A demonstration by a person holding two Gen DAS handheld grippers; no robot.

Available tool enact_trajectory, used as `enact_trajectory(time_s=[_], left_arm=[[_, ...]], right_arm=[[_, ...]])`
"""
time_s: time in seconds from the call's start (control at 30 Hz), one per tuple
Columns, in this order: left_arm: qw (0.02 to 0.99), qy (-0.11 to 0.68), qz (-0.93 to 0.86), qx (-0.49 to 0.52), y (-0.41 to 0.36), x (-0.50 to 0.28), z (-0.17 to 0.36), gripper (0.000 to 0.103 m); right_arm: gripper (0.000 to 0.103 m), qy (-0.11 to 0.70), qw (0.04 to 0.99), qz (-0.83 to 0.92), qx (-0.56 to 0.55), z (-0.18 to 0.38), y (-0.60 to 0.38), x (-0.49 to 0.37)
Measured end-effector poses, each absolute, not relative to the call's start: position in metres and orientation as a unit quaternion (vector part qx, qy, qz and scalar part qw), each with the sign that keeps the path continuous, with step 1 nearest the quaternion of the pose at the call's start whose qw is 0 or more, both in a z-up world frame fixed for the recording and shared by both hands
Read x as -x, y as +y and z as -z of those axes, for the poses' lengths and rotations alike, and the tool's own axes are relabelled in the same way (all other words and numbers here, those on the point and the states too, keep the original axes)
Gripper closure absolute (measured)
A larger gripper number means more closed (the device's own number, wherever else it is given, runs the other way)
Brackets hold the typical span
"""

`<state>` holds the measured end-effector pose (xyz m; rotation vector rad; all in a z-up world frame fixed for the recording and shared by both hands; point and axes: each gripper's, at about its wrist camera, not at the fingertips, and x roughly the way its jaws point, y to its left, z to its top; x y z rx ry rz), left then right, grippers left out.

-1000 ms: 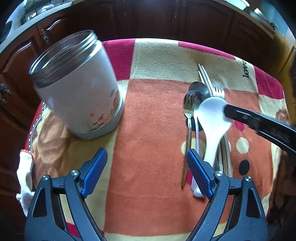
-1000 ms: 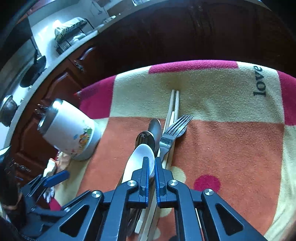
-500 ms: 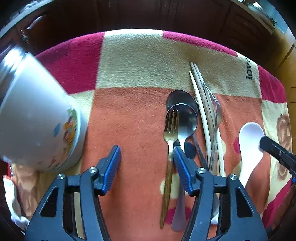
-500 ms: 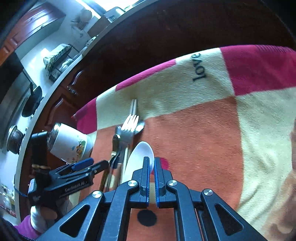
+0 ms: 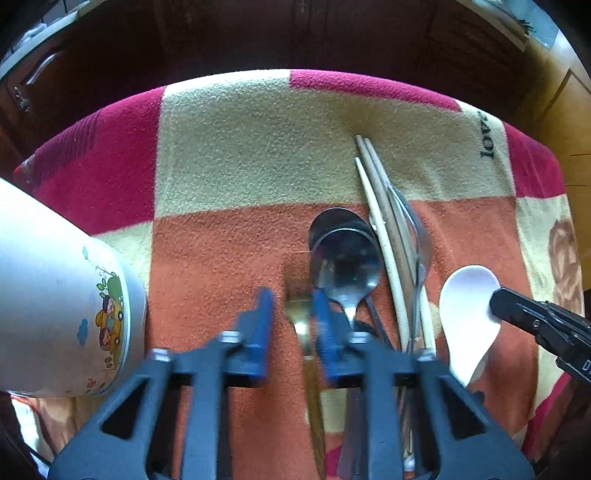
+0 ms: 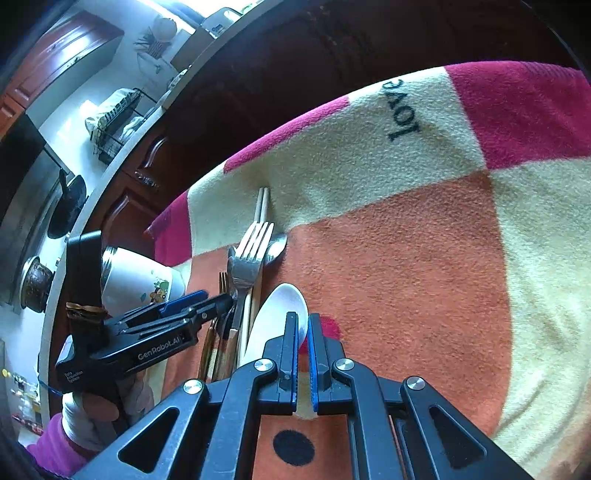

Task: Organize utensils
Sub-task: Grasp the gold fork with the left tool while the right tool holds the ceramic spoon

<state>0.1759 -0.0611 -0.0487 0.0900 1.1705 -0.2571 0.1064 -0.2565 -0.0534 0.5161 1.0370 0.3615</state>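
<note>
A pile of utensils lies on a checked blanket: a gold-handled fork (image 5: 301, 325), two steel spoons (image 5: 345, 266), chopsticks (image 5: 384, 236) and a steel fork (image 5: 419, 254). My left gripper (image 5: 291, 317) straddles the gold fork's neck, jaws narrow and blurred, a gap still on either side. My right gripper (image 6: 302, 332) is shut on the edge of a white plastic spoon (image 6: 277, 317), which also shows in the left wrist view (image 5: 469, 317), right of the pile. A white jar (image 5: 55, 302) stands at the left.
The blanket (image 6: 406, 258) covers a small table whose far edge drops off to dark wooden cabinets (image 5: 295, 33). A kitchen counter with a dish rack (image 6: 114, 122) lies beyond. A gloved hand (image 6: 96, 406) holds the left gripper.
My left gripper has moved right from the jar to the gold fork, and its jaws have narrowed around it. My right gripper has carried the white spoon to the right of the pile.
</note>
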Motion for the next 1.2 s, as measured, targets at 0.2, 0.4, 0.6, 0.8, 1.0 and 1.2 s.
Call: enact_trajectory(time_s=[0.2,0.4,0.6,0.8,1.0,1.2], left_arm=[[0.822,0.554,0.133,0.000,-0.032,-0.170,0.038,0.088],[0.832,0.535,0.148,0.020,-0.012,-0.143,0.014,0.088],[0.849,0.505,0.150,0.040,0.016,-0.111,-0.023,0.101],[0.856,0.495,0.142,0.046,0.033,-0.098,-0.036,0.101],[0.849,0.510,0.117,0.074,0.049,-0.092,-0.021,0.098],[0.842,0.524,0.083,0.099,0.059,-0.085,0.013,0.063]], right_arm=[[0.099,0.474,0.830,-0.177,-0.236,0.042,-0.252,-0.100],[0.100,0.455,0.844,-0.188,-0.214,0.021,-0.240,-0.090],[0.101,0.433,0.858,-0.201,-0.187,-0.010,-0.222,-0.084],[0.101,0.414,0.872,-0.208,-0.158,-0.036,-0.201,-0.084],[0.101,0.414,0.874,-0.211,-0.144,-0.042,-0.187,-0.076],[0.101,0.416,0.871,-0.216,-0.144,-0.040,-0.187,-0.072]])
